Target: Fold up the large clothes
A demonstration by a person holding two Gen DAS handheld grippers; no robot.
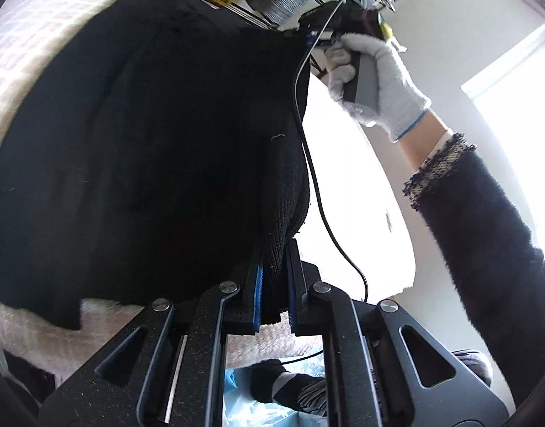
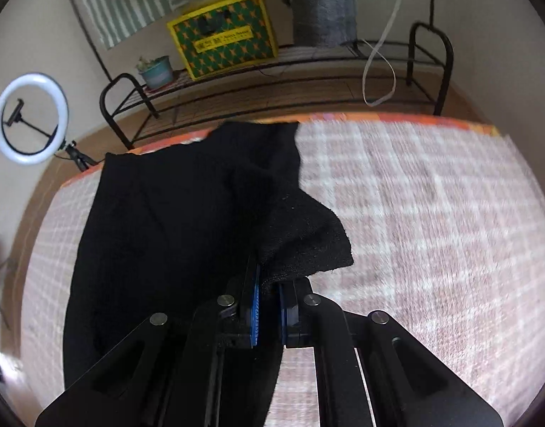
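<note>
A large black knitted garment (image 1: 137,149) hangs lifted over a pink checked blanket (image 1: 34,35). My left gripper (image 1: 274,284) is shut on one edge of the garment, the cloth pinched between its blue pads. In the right wrist view the same black garment (image 2: 158,235) drapes down over the checked blanket (image 2: 432,220), and my right gripper (image 2: 269,302) is shut on a folded corner of it. The right gripper's body (image 1: 347,32) shows in the left wrist view, held by a white-gloved hand (image 1: 379,82) at the garment's far edge.
A black metal rack (image 2: 272,85) stands behind the bed with a yellow-green box (image 2: 224,35) and a potted plant (image 2: 157,69). A ring light (image 2: 30,117) stands at the left. A cable (image 1: 318,185) hangs from the right gripper. A dark fuzzy sleeve (image 1: 486,220) crosses the right side.
</note>
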